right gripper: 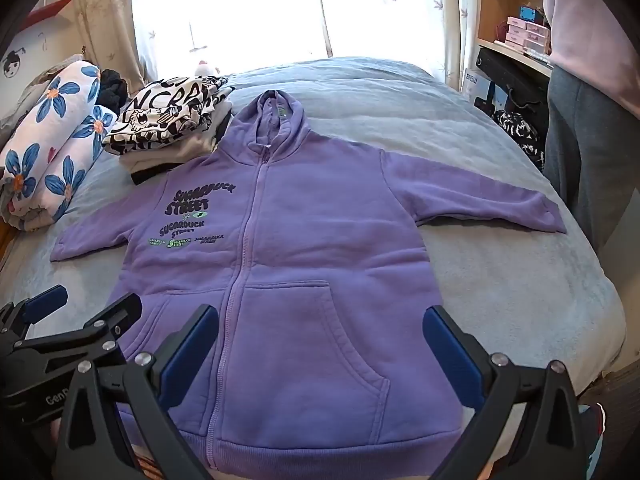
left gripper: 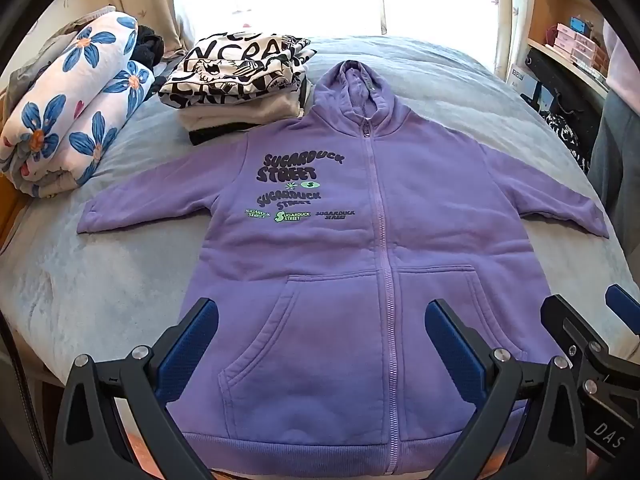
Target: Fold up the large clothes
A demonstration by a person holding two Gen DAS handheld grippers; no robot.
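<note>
A purple zip hoodie (left gripper: pixel 420 208) with dark lettering lies flat and face up on the bed, hood away from me, both sleeves spread out to the sides. It shows the same way in the right wrist view, hoodie (right gripper: pixel 320 220). My left gripper (left gripper: pixel 320 332) hangs open above the hoodie's lower left pocket, nothing between its blue pads. My right gripper (right gripper: pixel 320 336) is open above the lower right pocket, also holding nothing. The right gripper (left gripper: pixel 592 320) shows at the right edge of the left wrist view, and the left gripper (right gripper: pixel 80 312) at the left edge of the right wrist view.
A stack of folded clothes (left gripper: pixel 240 80) with a black-and-white print on top sits beside the hood. A rolled flower-print quilt (left gripper: pixel 76 108) lies at the far left. The grey-blue bed cover (left gripper: pixel 460 76) runs to a bright window. A person (right gripper: pixel 588 128) stands at the right by shelves (right gripper: pixel 516 28).
</note>
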